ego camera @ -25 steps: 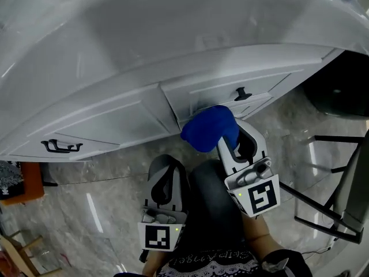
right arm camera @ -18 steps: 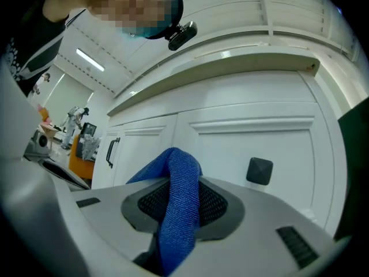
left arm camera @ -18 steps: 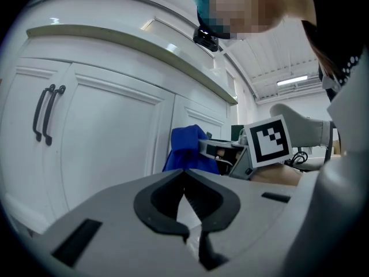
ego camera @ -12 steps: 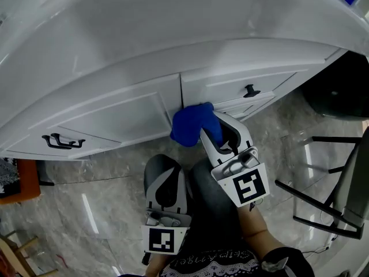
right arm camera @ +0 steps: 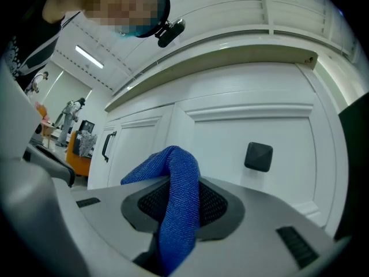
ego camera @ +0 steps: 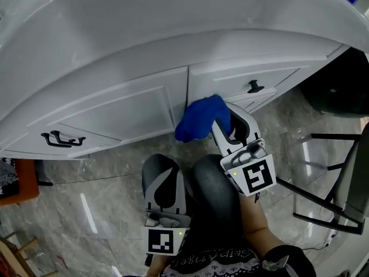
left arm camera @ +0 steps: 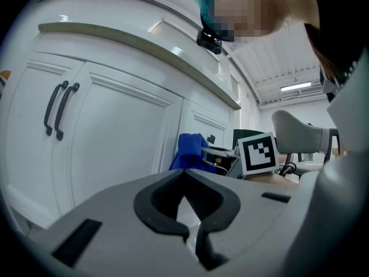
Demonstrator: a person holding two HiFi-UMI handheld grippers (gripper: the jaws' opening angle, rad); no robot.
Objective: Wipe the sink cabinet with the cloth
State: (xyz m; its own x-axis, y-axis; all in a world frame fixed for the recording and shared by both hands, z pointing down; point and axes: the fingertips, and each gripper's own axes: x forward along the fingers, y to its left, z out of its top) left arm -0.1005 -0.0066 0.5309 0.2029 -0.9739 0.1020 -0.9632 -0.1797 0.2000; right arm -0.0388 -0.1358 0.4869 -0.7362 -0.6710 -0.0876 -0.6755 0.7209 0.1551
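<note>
Head view: two grippers, one cloth, one sink cabinet (ego camera: 121,111). The cabinet front carries two black bar handles (ego camera: 57,139) side by side at its left and one black knob (ego camera: 253,86) at its right. The right gripper (ego camera: 222,124) points at the seam between a door and the knobbed panel, with the blue cloth (ego camera: 199,120) bunched at its tip, right up at the white face. The left gripper (ego camera: 165,167) hangs lower, over the marbled floor (ego camera: 86,201), well apart from the cabinet.

Left gripper view: it shows this gripper's own jaws, which the head view does not. The left gripper (left arm camera: 184,176) has them drawn together at the tips with nothing between them (only floor shows through the hollow behind the tips). Beyond, the two bar handles (left arm camera: 59,108), the cloth (left arm camera: 187,150) and the right gripper's marker cube (left arm camera: 258,152) show.

Right gripper view: the right gripper (right arm camera: 183,184) is clenched on the cloth (right arm camera: 179,212), which rises from between the jaws in one folded hump. The knob (right arm camera: 258,156) is just to its right on the panel; the bar handles (right arm camera: 107,145) stand far off to the left.
</note>
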